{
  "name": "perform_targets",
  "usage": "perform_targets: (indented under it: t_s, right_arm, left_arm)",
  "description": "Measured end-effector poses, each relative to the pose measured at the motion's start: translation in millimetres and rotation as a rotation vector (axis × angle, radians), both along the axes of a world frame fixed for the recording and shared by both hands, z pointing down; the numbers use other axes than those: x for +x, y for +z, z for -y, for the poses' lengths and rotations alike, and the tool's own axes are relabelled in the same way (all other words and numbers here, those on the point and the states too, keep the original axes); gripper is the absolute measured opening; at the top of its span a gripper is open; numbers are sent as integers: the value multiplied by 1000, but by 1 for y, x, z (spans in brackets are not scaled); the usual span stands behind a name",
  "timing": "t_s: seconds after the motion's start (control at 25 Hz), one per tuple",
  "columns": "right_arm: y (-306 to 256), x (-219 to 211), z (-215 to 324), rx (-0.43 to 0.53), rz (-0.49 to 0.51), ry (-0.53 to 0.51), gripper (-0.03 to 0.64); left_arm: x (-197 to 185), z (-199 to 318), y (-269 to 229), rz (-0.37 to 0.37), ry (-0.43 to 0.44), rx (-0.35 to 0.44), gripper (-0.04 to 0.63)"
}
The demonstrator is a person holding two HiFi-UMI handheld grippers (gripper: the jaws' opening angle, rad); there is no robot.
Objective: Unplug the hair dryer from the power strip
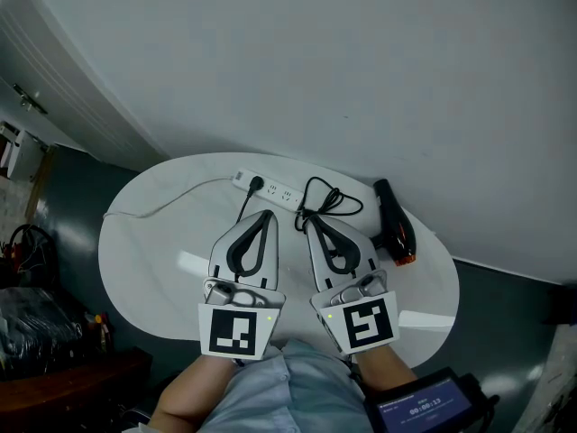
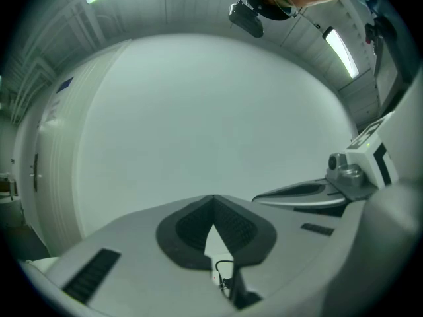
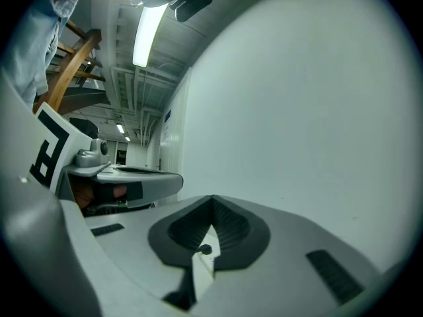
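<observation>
A white cord trails off the table at its 9 o'clock edge. It comes from the power strip, which lies at 12 o'clock near the far rim. A black plug sits in the strip's left end. Its black lead runs toward 6 o'clock and goes out of sight under the left gripper, whose tongs are pinched together on nothing. Just to the right, a loose tangle of black cord lies between the strip and the right gripper, whose tongs are likewise closed and empty. The hair dryer lies at 2 o'clock, apart from both grippers. A small screen device shows by the person's right wrist.
</observation>
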State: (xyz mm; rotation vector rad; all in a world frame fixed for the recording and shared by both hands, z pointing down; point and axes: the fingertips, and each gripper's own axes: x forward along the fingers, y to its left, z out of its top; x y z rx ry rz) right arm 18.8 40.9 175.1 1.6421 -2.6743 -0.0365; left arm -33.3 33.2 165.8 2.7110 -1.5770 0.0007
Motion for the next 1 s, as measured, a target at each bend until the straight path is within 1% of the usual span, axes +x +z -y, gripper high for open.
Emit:
perform_targets:
  t_s: [0.08,0.4,0.64,0.8,0.88,1.0]
  right_arm:
    - [-8,-2,2,36,31,4,0]
    - [-12,-1,-2,27,50,18,0]
    - [5,4,-6,-33,-13,10,0]
    - [-2,3,-6,-8,11,12,0]
    - [-8,2,-4,20,45,19,0]
    - [-6,2,-5,12,36,19,0]
  left_arm:
    - [-1,1,1,0,-3,-2,-2]
    - [-2,-3,1,-2,3,-8,-2]
    - [0,-5,4,4,6,-8,-2]
    - [0,-6,3,3,4,-7,-2]
    - [0,-6,3,3,4,-7,-2]
    - [-1,-6,4,2,4,-7,-2]
